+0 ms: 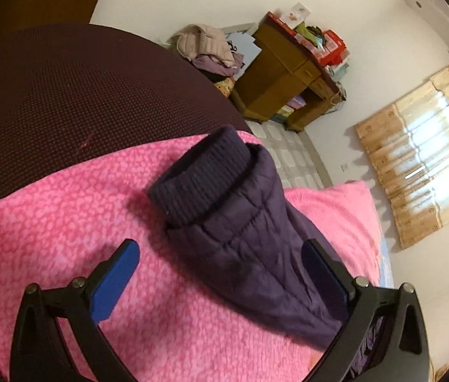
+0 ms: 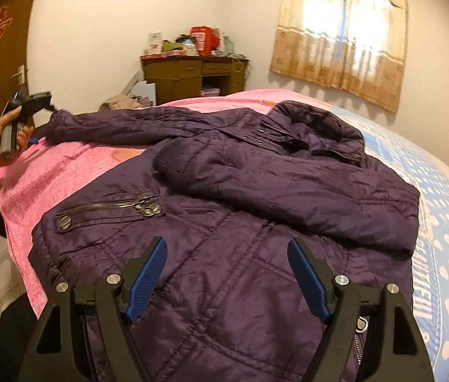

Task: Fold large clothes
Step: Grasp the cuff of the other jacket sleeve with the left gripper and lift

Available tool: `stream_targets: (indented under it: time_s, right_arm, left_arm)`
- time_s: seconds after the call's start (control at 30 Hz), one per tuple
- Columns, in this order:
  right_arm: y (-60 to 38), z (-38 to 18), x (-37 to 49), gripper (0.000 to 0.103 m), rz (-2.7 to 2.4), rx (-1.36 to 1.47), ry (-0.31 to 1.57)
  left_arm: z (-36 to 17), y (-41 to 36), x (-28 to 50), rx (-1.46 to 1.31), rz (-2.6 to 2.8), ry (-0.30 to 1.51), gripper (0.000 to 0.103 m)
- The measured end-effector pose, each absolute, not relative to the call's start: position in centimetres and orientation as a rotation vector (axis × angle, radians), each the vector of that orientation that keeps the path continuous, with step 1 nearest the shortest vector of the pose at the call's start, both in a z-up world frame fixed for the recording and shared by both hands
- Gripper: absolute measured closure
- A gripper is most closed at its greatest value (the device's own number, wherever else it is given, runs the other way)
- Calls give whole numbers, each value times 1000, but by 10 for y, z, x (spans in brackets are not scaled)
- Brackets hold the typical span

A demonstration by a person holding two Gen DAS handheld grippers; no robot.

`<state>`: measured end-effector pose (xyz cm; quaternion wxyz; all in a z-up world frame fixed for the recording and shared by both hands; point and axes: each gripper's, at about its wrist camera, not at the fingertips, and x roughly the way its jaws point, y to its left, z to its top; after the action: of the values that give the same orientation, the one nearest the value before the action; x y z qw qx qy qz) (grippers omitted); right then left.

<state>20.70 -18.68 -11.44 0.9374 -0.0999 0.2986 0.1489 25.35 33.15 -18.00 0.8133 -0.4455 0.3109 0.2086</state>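
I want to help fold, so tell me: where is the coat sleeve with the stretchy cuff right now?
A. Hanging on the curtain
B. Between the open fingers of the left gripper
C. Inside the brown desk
B: the sleeve lies on the pink blanket, between the left gripper fingers, which stand wide apart.

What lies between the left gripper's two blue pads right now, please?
The jacket's outstretched sleeve, ribbed cuff leading, lies between the open left gripper pads on the pink blanket; the left wrist view shows it.
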Motion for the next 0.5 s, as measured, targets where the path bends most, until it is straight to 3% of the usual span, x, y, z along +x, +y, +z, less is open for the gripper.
stream_targets:
  time_s: [0.07, 0.13, 0.3, 0.37, 0.5]
  right_arm:
    - [-194, -114, 206, 25, 287, -178, 615]
    - [-198, -117, 208, 25, 274, -158, 622]
    - [-206, -123, 208, 25, 258, -135, 629]
    - [-209, -126, 209, 25, 251, -125, 635]
    - [-221, -129, 212, 25, 235, -70, 646]
  left_arm:
    - [-185, 336, 261, -974, 450, 679, 2]
    - [-192, 338, 275, -963, 474, 698, 12]
    - [-183, 345, 272, -915, 434, 678, 66]
    - [-174, 345, 268, -895, 412, 651, 73]
    - [-144, 343, 259, -858, 377, 572, 75]
